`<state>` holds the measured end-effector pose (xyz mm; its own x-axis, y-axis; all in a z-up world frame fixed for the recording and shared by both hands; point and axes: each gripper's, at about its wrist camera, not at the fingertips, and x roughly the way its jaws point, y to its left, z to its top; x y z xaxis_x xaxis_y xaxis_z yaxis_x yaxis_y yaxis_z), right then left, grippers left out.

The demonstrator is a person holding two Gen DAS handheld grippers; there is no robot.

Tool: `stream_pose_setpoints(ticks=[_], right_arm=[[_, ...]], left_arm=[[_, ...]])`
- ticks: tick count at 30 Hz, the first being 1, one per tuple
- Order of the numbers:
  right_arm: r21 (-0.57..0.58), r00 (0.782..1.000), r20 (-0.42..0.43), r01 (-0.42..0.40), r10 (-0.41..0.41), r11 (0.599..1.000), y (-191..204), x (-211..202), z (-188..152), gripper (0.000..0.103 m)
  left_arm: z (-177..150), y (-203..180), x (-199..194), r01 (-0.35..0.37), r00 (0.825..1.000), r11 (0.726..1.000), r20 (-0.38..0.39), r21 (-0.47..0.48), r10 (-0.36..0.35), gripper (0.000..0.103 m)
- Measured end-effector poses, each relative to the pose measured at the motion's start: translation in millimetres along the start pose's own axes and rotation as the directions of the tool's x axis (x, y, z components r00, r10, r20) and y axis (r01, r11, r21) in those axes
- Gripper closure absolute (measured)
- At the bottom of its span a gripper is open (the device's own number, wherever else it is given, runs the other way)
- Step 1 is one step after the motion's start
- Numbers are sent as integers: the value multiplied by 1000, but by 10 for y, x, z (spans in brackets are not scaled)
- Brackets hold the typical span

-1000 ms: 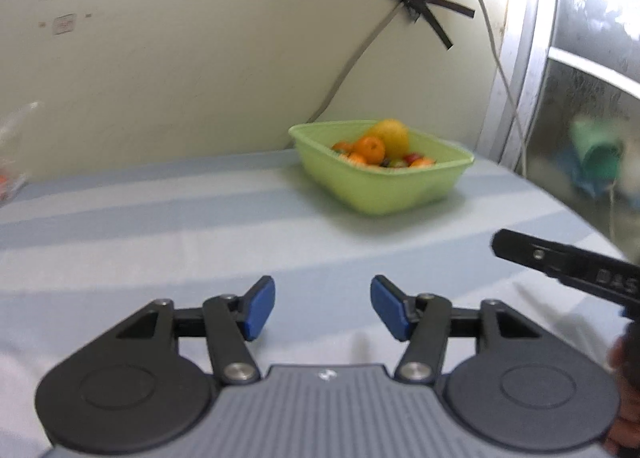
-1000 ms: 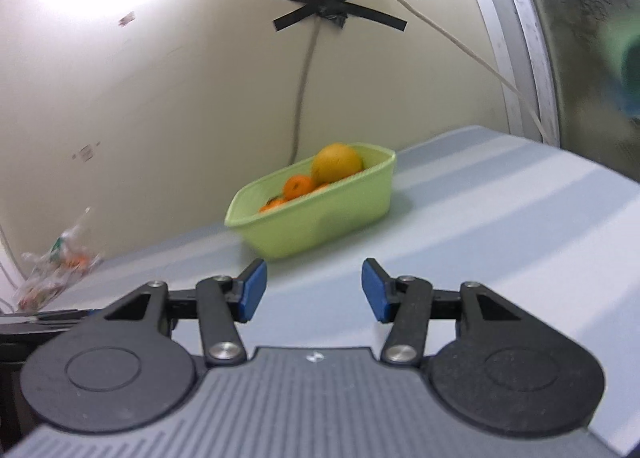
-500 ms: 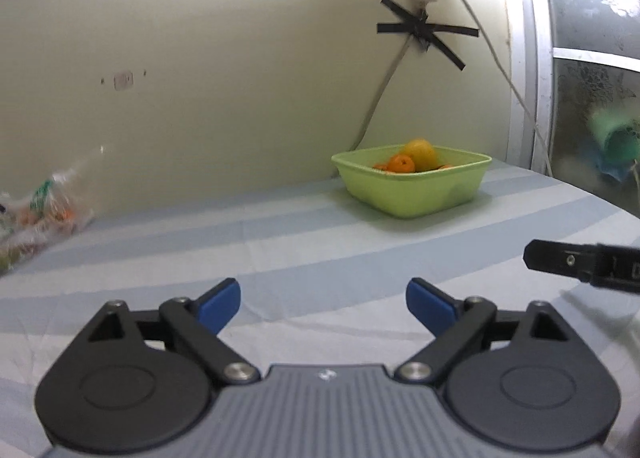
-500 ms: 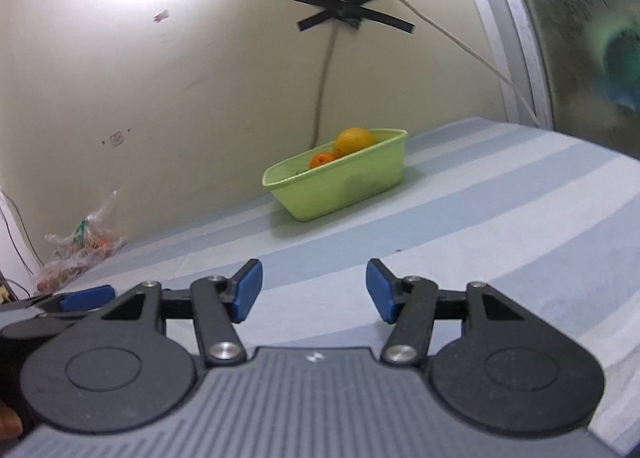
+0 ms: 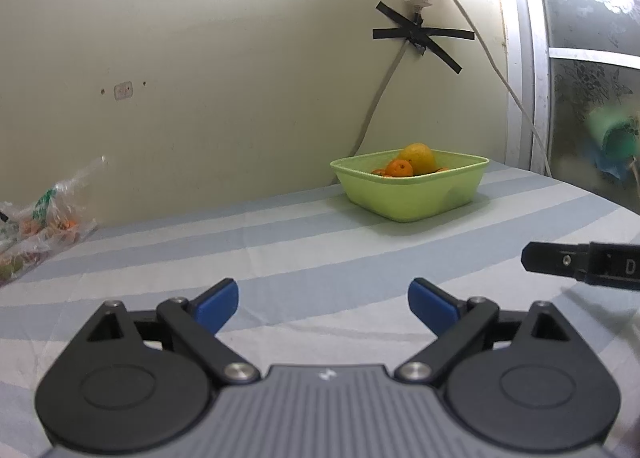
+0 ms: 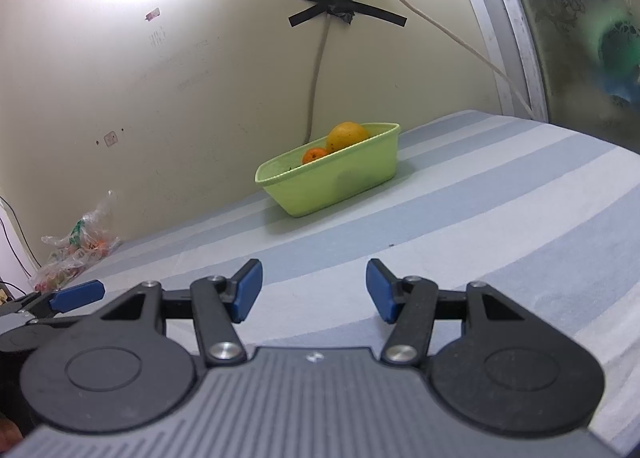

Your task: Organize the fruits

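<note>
Green plastic bowl sits right of centre in the left wrist view, on a striped blue-and-white cloth close to a pale wall. In it lie a large yellow-orange fruit and a smaller orange touching it; more orange bits show at the rim, too small to tell apart. In the right wrist view the same bowl is at centre, seen from its long side.

At the left edge of both views lies a clear plastic bag with orange and green contents, against the wall, well apart from the bowl.

Left gripper, at the bottom of its own view, has its blue pads spread wide and still parting, nothing between them but cloth. Right gripper, low in its own view, stands open too, less wide, and empty. Its black finger pokes in at the right edge of the left view.

Black tape forms a cross on the wall in the upper right, pinning a grey cable that runs down behind the bowl.
</note>
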<state>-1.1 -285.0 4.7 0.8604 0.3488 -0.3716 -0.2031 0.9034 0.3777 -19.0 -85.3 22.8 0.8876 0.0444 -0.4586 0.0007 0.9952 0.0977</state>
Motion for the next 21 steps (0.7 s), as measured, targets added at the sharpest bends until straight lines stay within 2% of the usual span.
stream_pose_setpoints(ticks=[5,21], right_arm=[[-1,1000,11,-2,2,1000,-1,-22,-9,43],[47,998,16,-56,56,997,-65,-37,1,39]], left_arm=[[7,57,36,5,1000,1000,-17,-30,-6,8],[14,33,41,-27,1000,999,-16,-26,26,0]])
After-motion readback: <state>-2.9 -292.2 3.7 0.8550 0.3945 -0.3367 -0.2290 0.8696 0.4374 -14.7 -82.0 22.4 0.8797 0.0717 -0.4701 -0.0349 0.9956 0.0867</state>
